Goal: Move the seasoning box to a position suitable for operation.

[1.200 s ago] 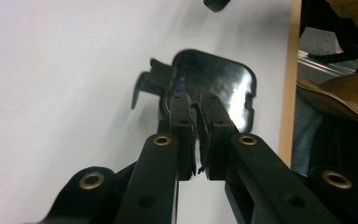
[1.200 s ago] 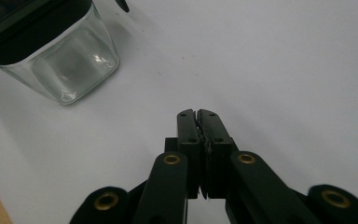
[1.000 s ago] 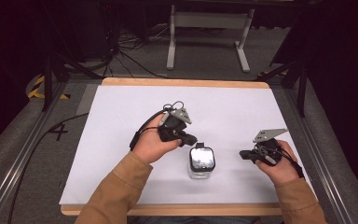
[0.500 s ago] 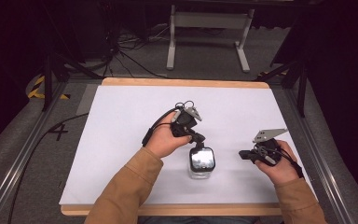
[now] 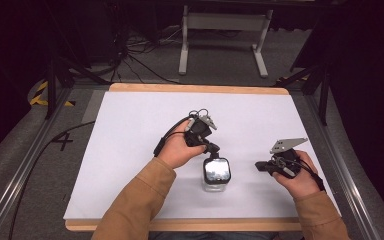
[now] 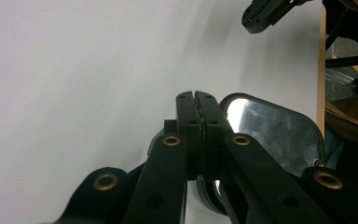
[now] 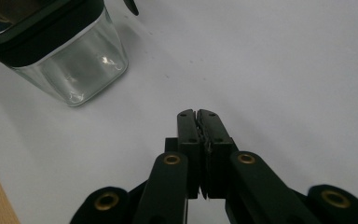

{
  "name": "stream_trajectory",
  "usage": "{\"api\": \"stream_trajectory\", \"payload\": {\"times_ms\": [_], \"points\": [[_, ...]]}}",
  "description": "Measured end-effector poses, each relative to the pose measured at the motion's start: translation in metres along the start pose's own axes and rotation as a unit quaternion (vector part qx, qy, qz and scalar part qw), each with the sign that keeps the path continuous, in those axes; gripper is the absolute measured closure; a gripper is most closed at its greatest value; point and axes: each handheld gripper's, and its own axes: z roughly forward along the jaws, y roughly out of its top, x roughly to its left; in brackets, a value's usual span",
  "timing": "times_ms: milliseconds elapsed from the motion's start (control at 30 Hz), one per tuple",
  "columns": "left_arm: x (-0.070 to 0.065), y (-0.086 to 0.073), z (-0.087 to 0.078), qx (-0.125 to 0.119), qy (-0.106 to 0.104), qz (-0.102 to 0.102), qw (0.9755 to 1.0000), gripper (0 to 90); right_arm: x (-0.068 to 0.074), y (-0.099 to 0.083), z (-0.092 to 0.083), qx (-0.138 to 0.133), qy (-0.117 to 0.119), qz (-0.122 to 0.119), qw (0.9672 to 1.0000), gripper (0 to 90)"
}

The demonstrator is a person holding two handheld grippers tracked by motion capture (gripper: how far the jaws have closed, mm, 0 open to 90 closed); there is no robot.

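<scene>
A small clear glass jar [image 5: 215, 173] with a black lid and shiny top stands on the white table [image 5: 130, 150], front of centre. My left gripper [image 5: 213, 148] is shut, its tips just over the lid's far edge. In the left gripper view the shut jaws [image 6: 196, 95] hold nothing, and the jar lid [image 6: 270, 128] lies just right of them. My right gripper [image 5: 259, 165] is shut and rests a short way right of the jar, pointing at it. In the right gripper view its tips [image 7: 198, 113] are empty and the jar [image 7: 70, 60] sits at upper left.
The table's wooden front edge [image 5: 180, 225] runs under both forearms. A metal stand [image 5: 222, 35] and cables [image 5: 130, 55] are on the floor beyond the far edge. The other gripper [image 6: 265, 11] shows at the top of the left gripper view.
My left hand has moved right and a little farther out, bringing its shut jaws over the jar lid's far edge. The right hand and the jar have stayed put.
</scene>
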Motion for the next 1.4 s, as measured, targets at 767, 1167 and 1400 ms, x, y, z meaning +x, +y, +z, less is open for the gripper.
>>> {"api": "stream_trajectory", "payload": {"times_ms": [767, 1167, 1400], "points": [[0.005, 0.001, 0.001, 0.002, -0.013, -0.021, 0.9997, 89.9, 0.031, 0.016, -0.001, -0.014, 0.051, -0.05, 0.9974, 89.6], [0.006, 0.001, 0.002, 0.003, -0.014, -0.024, 0.9996, 90.0, 0.056, 0.027, -0.001, -0.013, 0.078, -0.085, 0.9933, 89.7], [0.006, 0.002, 0.002, 0.005, -0.013, -0.02, 0.9997, 90.0, 0.069, 0.032, 0.004, -0.021, 0.094, -0.103, 0.99, 89.9]]}}
